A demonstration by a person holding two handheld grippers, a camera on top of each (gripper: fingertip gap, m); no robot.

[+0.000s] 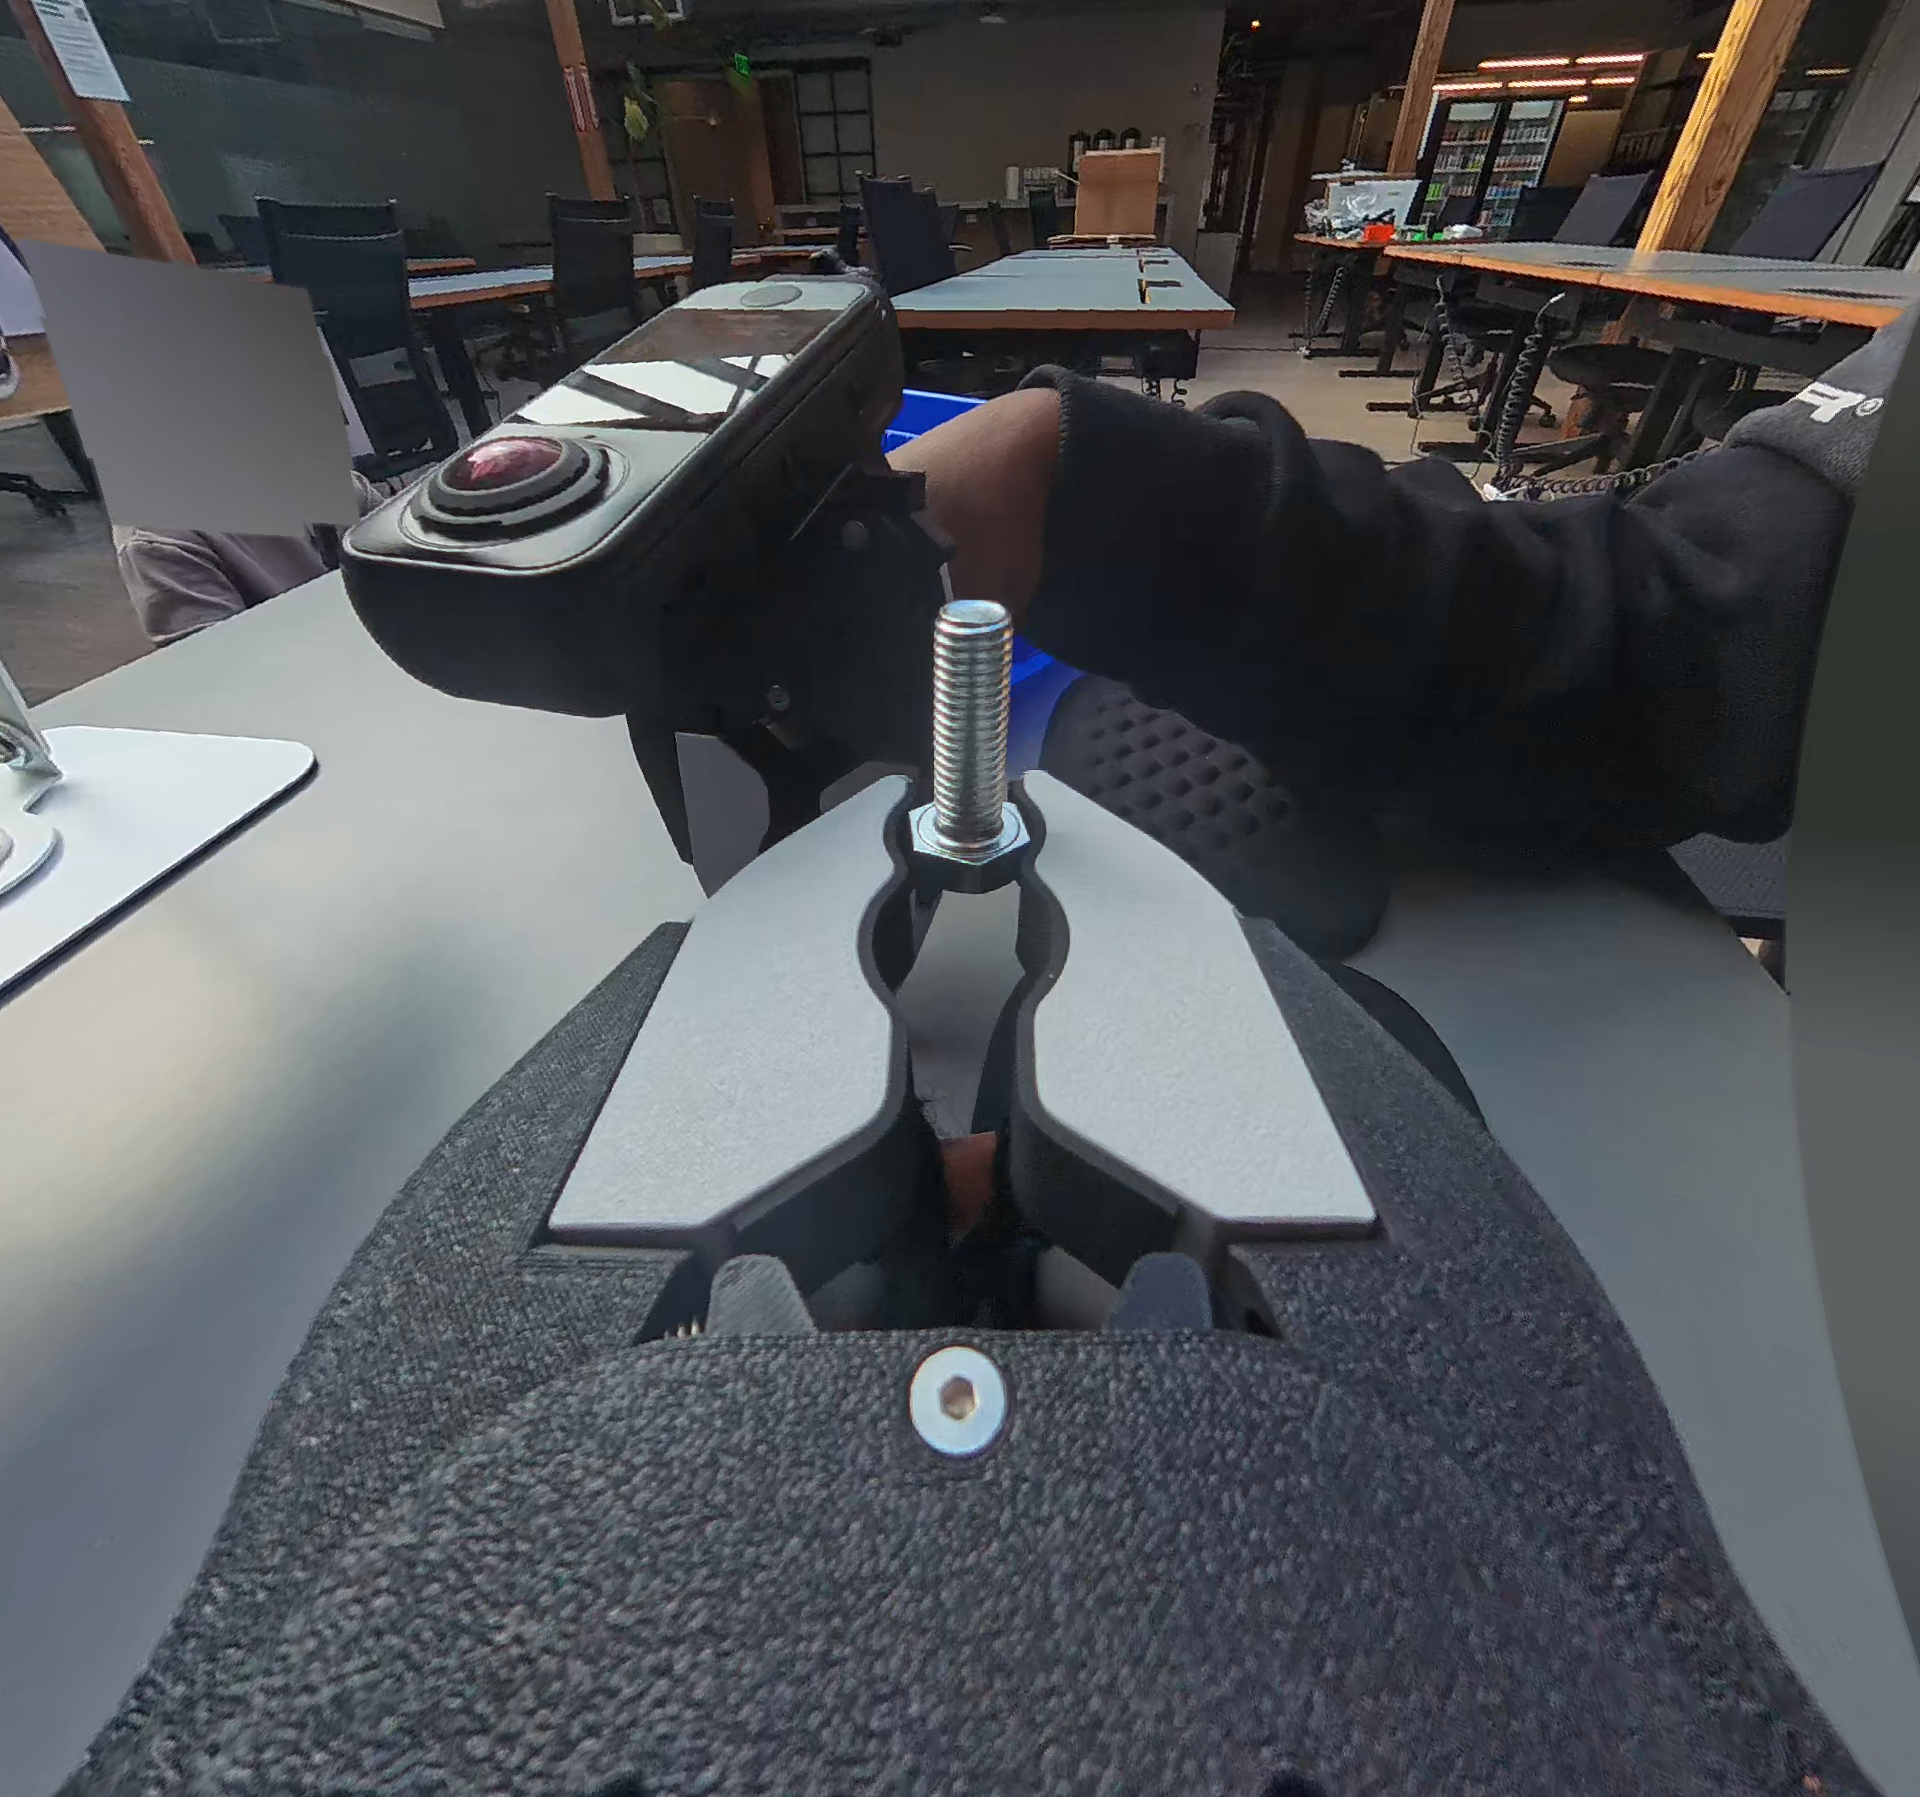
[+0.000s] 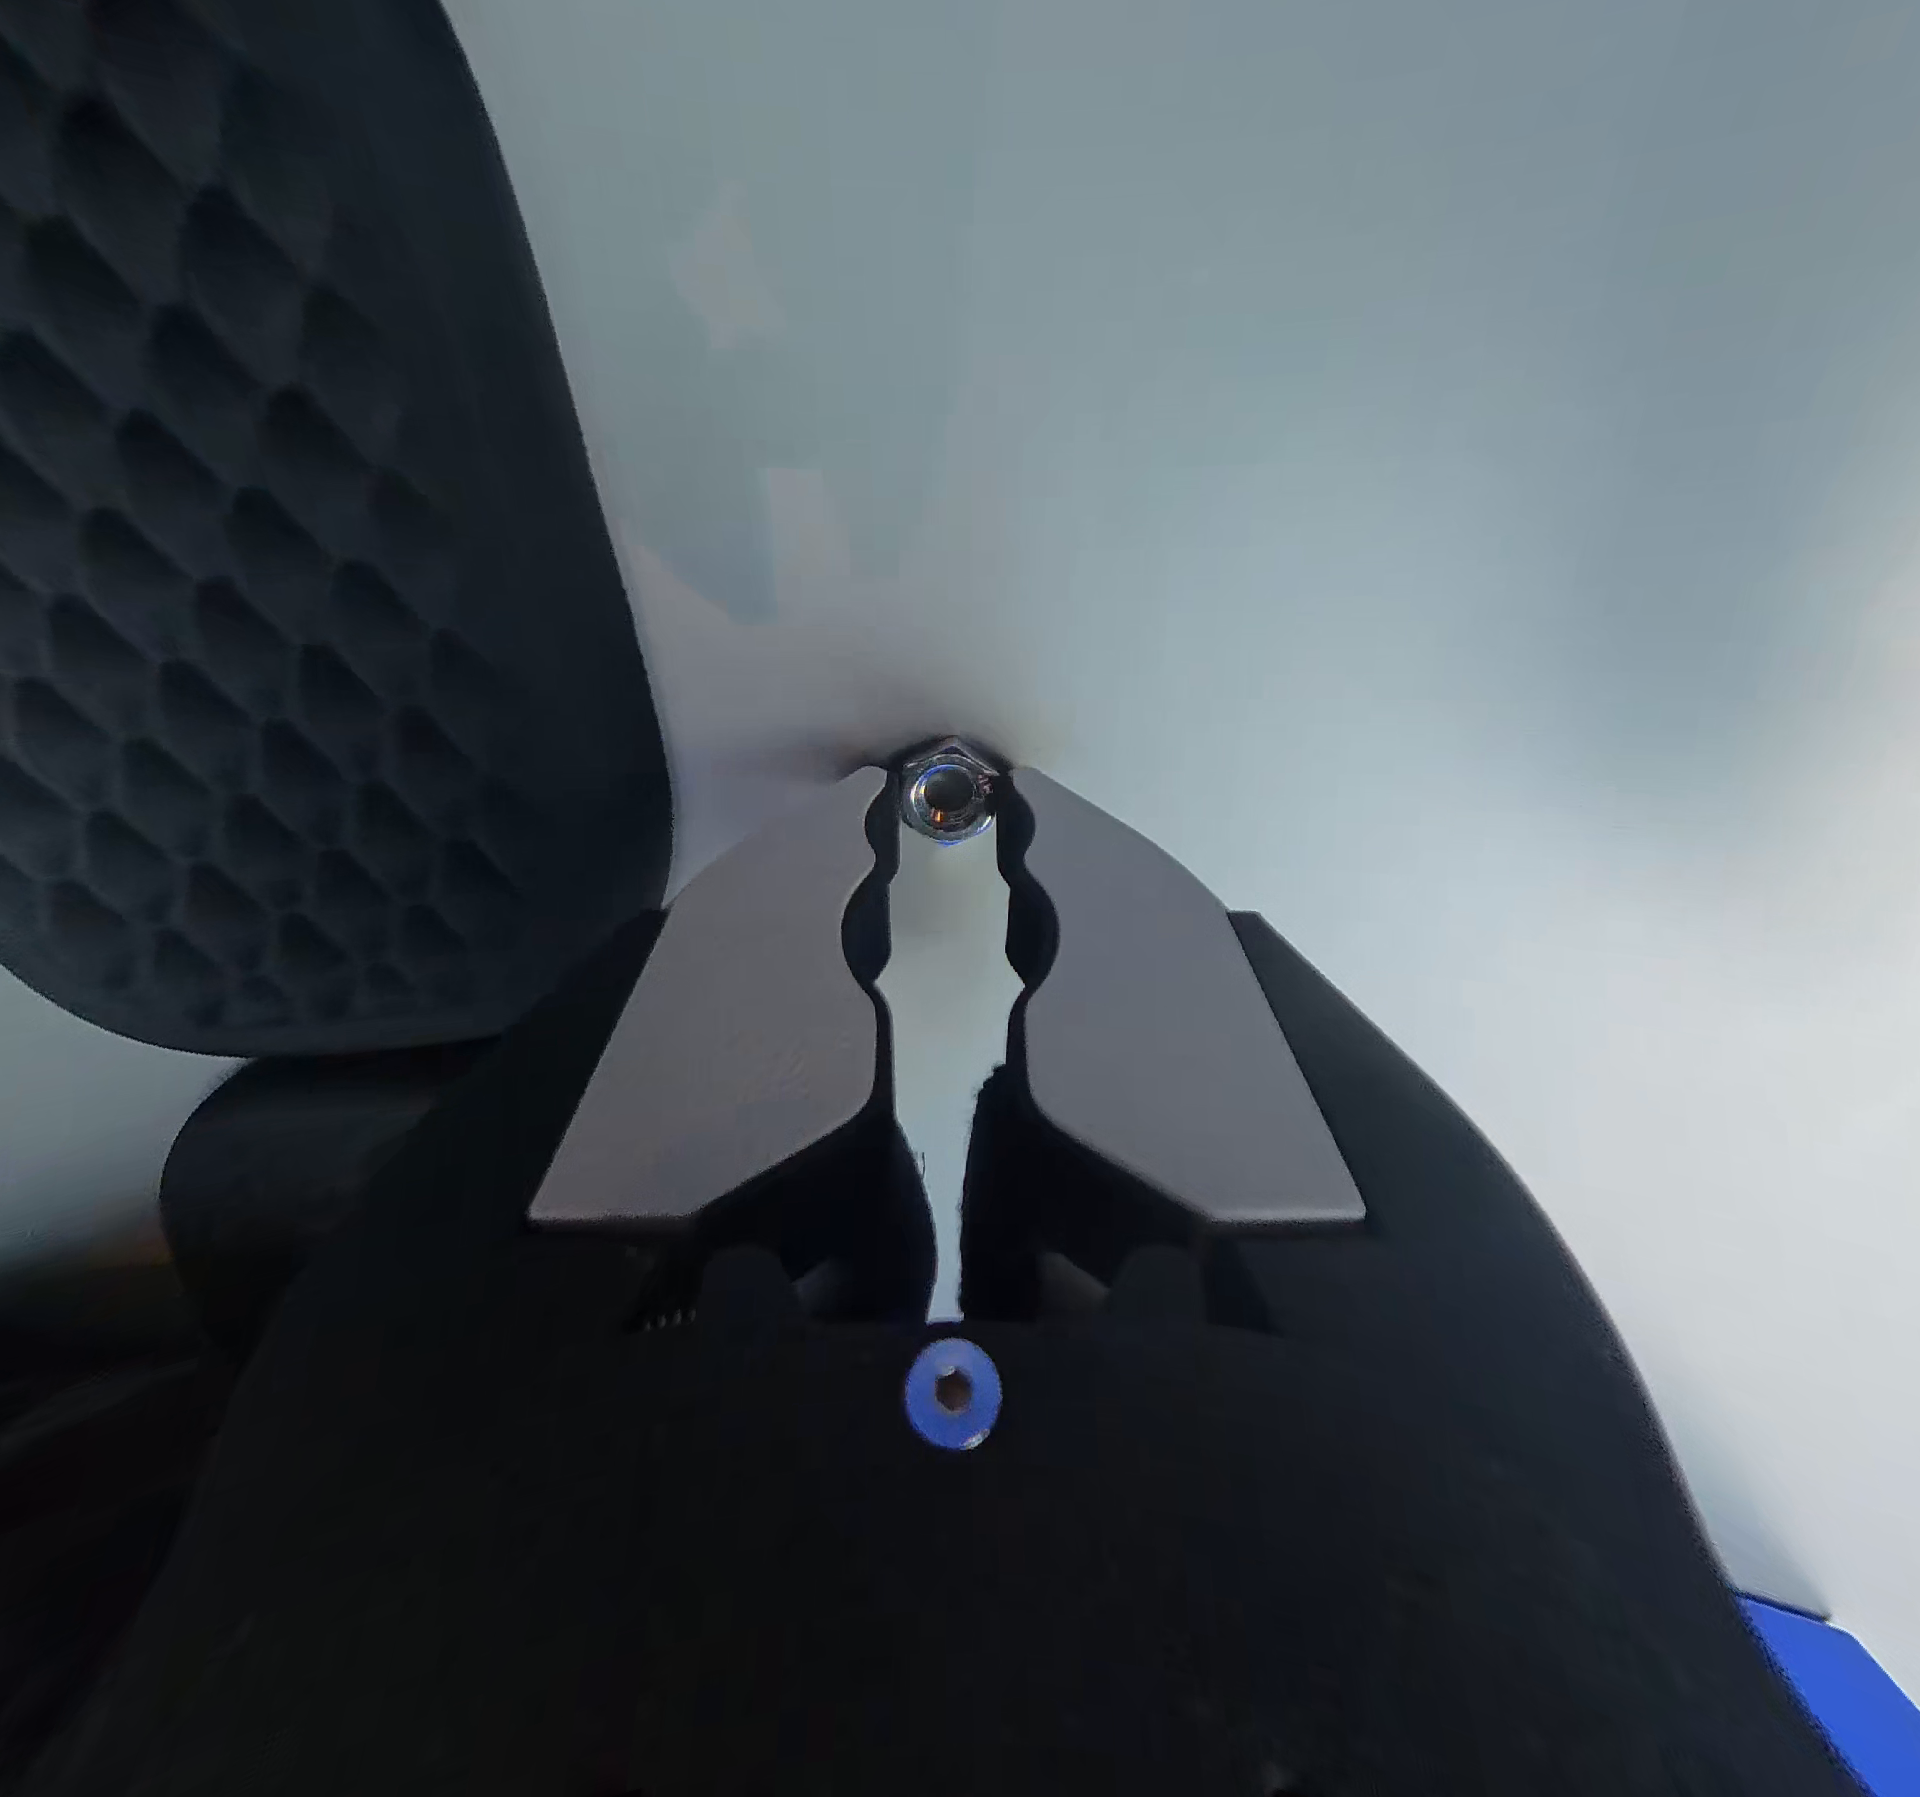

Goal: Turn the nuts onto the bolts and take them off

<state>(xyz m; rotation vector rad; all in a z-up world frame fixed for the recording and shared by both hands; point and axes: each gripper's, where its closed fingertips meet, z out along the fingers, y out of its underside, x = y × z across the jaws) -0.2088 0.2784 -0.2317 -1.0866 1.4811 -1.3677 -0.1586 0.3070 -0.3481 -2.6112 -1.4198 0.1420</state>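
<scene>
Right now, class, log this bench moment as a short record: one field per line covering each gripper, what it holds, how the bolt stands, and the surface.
left gripper: shut on the bolt's hex head
bolt: upright, threaded shank pointing up, no nut on the visible thread
right gripper: shut on a nut, tips close to the table
nut: silver hex, between the fingertips, hole facing the camera
table: pale grey
mat: black, dimpled, lying on the table
task stage: nut not yet on the bolt
</scene>
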